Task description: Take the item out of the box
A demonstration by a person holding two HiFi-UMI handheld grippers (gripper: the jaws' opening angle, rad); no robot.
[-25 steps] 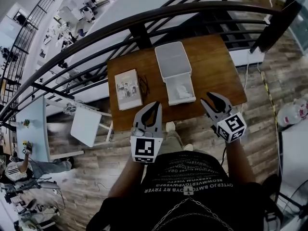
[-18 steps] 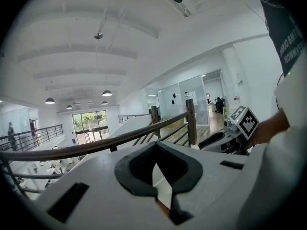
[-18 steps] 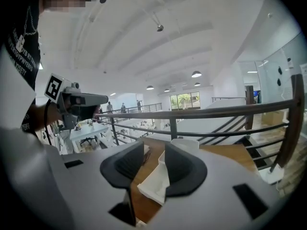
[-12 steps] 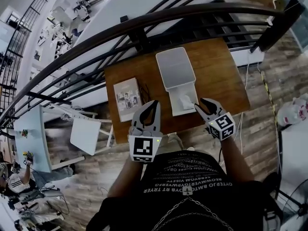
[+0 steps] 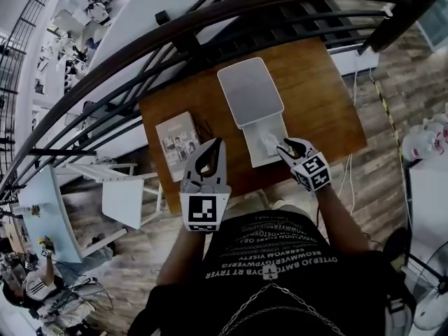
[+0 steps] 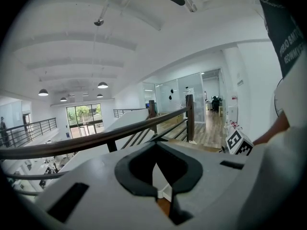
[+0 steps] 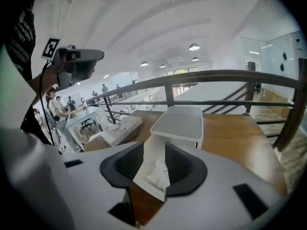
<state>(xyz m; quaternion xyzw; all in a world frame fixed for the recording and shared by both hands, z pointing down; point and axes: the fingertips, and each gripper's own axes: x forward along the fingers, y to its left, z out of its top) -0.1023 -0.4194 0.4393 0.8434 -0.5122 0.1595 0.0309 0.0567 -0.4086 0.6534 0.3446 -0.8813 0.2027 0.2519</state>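
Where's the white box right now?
In the head view, the white box sits on the wooden table, right of the booklet, its open end by the right hand-held gripper.

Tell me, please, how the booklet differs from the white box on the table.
The booklet lies thin and flat; the white box stands taller. The booklet's cover is printed with pictures; the box is plain. The booklet is closed; the box's tray is pulled out, a crumpled white item in it. Both are rectangular and rest on the wooden table.
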